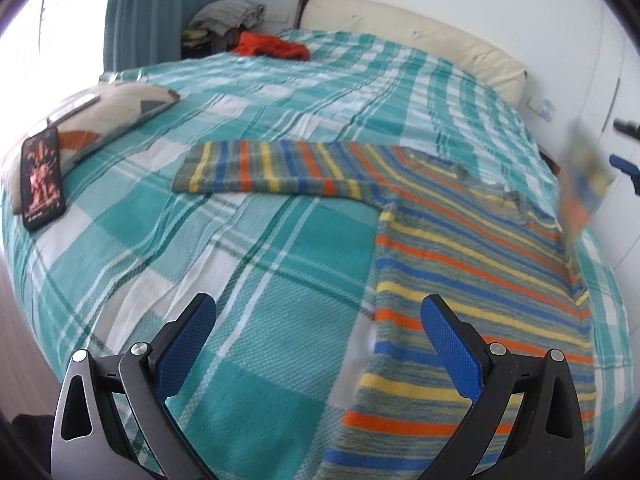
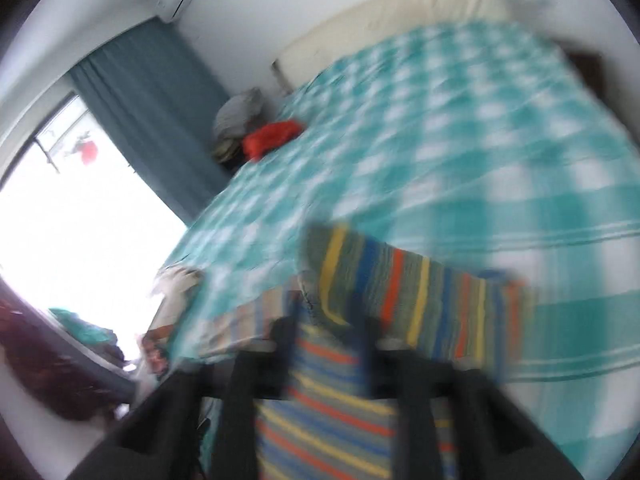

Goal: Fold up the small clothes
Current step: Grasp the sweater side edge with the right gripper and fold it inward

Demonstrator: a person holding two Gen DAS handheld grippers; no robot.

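The striped sweater (image 1: 460,264) lies flat on the plaid bedspread (image 1: 240,240), body toward the near edge, one sleeve (image 1: 272,168) stretched out toward the phone (image 1: 42,178) on the cushion.

My left gripper (image 1: 318,344) hovers just off the sweater's near hem, fingers spread wide, nothing btwn them.

My right gripper (image 2: 326,344) is a blur; the fingers look parted w/ striped knit showing in the gap, but whether they pinch it I can't tell.

Knit looks soft, light, floppy (it'll sag and drag if lifted by one point), so I'd take it at cuff or hem corners.

Left view shows the whole sweater's layout, plus a smeared striped flap (image 1: 580,192) raised at its far side; right view gives only that other sleeve (image 2: 416,296) close up, blurred.
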